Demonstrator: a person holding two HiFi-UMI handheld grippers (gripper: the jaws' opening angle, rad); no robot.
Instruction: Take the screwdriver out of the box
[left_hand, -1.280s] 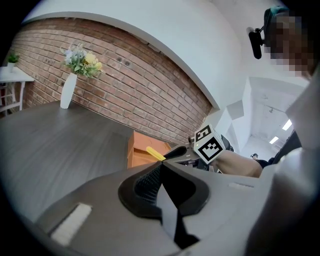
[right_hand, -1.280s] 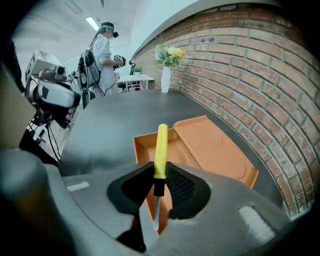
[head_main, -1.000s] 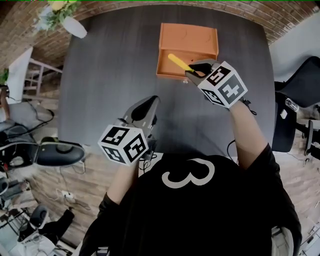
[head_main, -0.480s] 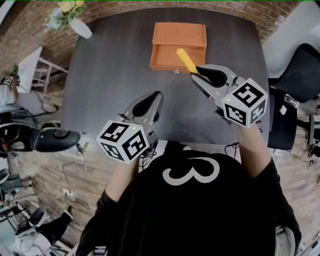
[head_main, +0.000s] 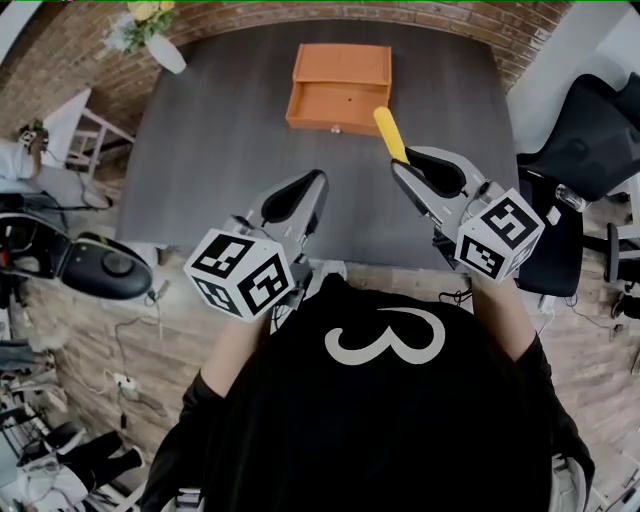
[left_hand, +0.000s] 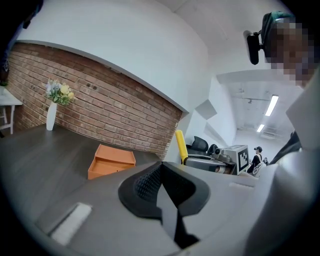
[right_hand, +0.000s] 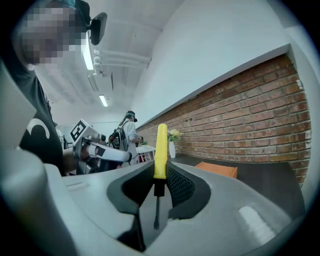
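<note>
The orange box (head_main: 338, 88) stands at the far side of the dark table (head_main: 200, 150) with its drawer pulled out; it also shows in the left gripper view (left_hand: 111, 161) and the right gripper view (right_hand: 217, 169). My right gripper (head_main: 405, 165) is shut on the screwdriver (head_main: 390, 134), held in the air well clear of the box. Its yellow handle (right_hand: 160, 150) sticks up past the jaws and the dark shaft lies between the pads. My left gripper (head_main: 305, 190) hovers over the table's near edge, shut with nothing in it (left_hand: 159, 182).
A white vase of flowers (head_main: 150, 40) stands at the table's far left corner. A black office chair (head_main: 585, 130) is at the right of the table, and a dark seat (head_main: 105, 270) and a white stool (head_main: 70, 130) at the left. Cables lie on the floor.
Both grippers have pulled back from the box toward the person and risen. The right one has carried the screwdriver off the box's front edge and turned it more upright.
</note>
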